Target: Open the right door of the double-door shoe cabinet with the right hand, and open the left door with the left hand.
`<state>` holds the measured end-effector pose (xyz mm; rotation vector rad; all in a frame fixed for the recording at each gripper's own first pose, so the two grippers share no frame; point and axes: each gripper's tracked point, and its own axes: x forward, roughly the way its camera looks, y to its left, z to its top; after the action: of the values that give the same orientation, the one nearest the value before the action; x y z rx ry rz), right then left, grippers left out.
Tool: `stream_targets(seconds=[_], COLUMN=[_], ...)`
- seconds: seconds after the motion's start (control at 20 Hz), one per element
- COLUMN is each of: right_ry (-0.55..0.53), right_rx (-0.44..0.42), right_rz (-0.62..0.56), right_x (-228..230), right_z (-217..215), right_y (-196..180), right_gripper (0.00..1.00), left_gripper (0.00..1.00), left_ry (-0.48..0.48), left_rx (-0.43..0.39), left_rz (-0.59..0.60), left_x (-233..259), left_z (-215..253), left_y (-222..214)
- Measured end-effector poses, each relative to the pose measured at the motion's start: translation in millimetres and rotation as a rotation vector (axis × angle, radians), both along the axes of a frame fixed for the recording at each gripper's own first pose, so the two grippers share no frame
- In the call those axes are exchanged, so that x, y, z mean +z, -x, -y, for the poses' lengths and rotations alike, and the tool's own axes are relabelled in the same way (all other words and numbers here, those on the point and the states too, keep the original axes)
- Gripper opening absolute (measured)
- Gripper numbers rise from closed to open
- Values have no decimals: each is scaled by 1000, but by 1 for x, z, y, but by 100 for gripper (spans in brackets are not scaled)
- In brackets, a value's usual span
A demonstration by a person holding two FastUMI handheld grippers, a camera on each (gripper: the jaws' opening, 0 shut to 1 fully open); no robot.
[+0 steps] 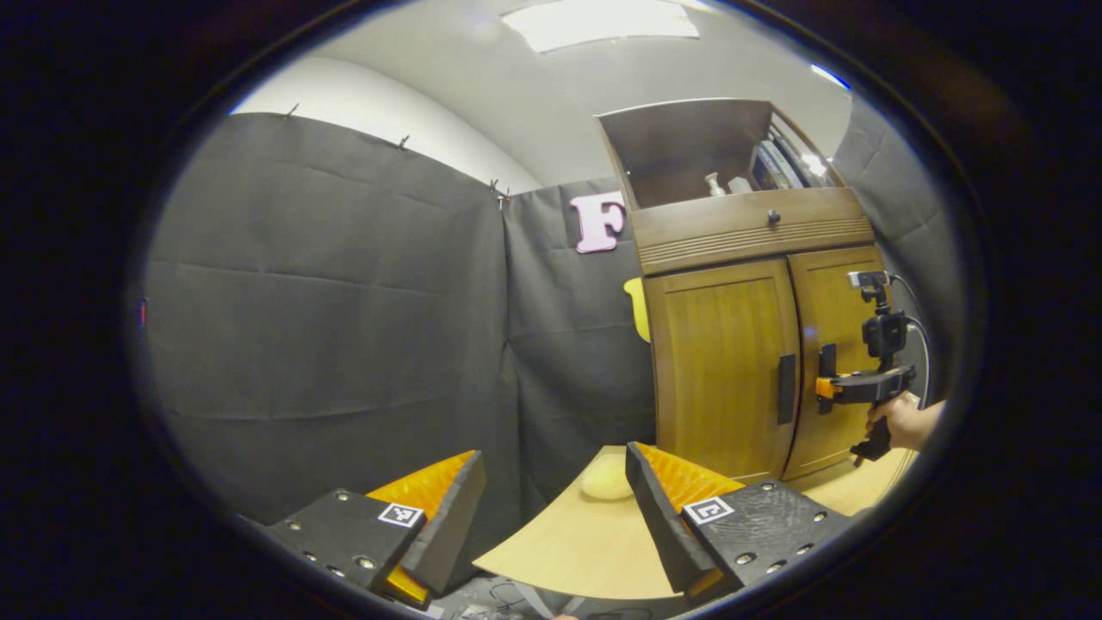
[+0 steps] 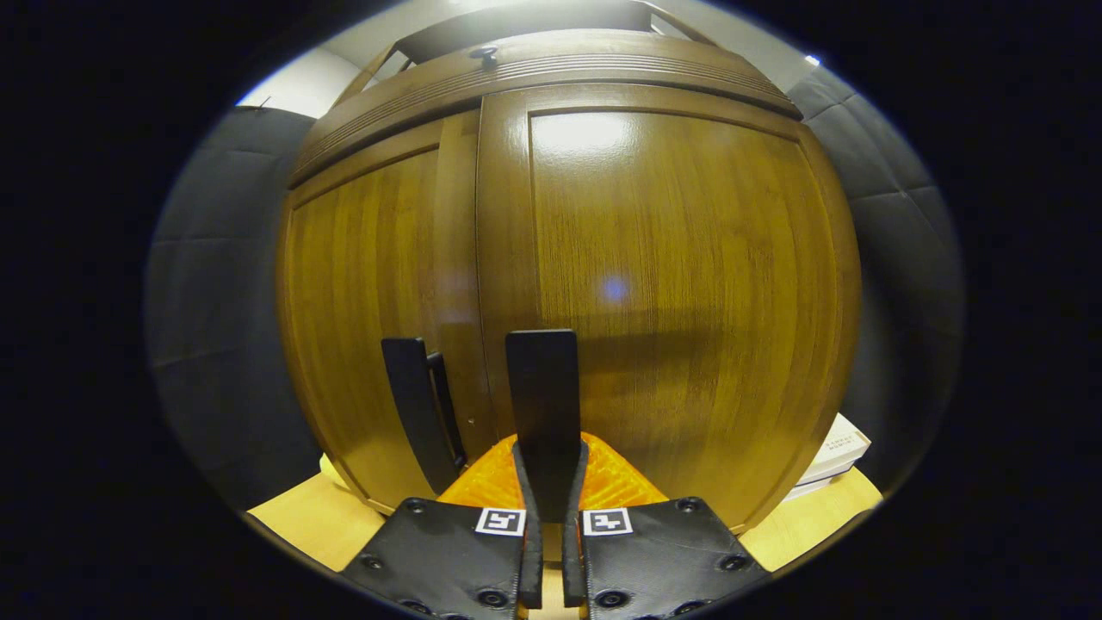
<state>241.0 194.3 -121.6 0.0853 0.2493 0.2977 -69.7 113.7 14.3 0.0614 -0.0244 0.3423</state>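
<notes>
The wooden shoe cabinet (image 1: 732,232) stands on the table at the right of the left gripper view, and both doors look closed. In the right gripper view the right door (image 2: 671,284) is very close. My right gripper (image 2: 551,461) is shut on its black vertical handle (image 2: 542,387), one finger on each side. The left door (image 2: 370,293) and its black handle (image 2: 417,405) sit just to the left. In the left gripper view my left gripper (image 1: 555,452) is open and holds nothing, well short of the left door handle (image 1: 786,389). There the right gripper (image 1: 833,387), held by a hand (image 1: 900,422), is at the right handle.
The cabinet rests on a light wooden table (image 1: 568,542). A pale round object (image 1: 607,478) lies on it before the left door. A drawer with a knob (image 1: 773,217) and an open shelf with bottles (image 1: 715,183) top the cabinet. A white box (image 2: 835,456) lies at the cabinet's right.
</notes>
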Motion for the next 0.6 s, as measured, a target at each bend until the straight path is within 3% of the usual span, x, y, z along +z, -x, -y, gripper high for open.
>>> stream_targets(seconds=[0.6], right_ry=[-10], right_rx=[71], right_rz=[-39], right_x=[5], right_z=[26], right_y=[60], right_gripper=[7], left_gripper=[96], left_ry=[25], left_rx=[-126], left_rz=[18], left_x=[-6], left_z=[18], left_y=[-19])
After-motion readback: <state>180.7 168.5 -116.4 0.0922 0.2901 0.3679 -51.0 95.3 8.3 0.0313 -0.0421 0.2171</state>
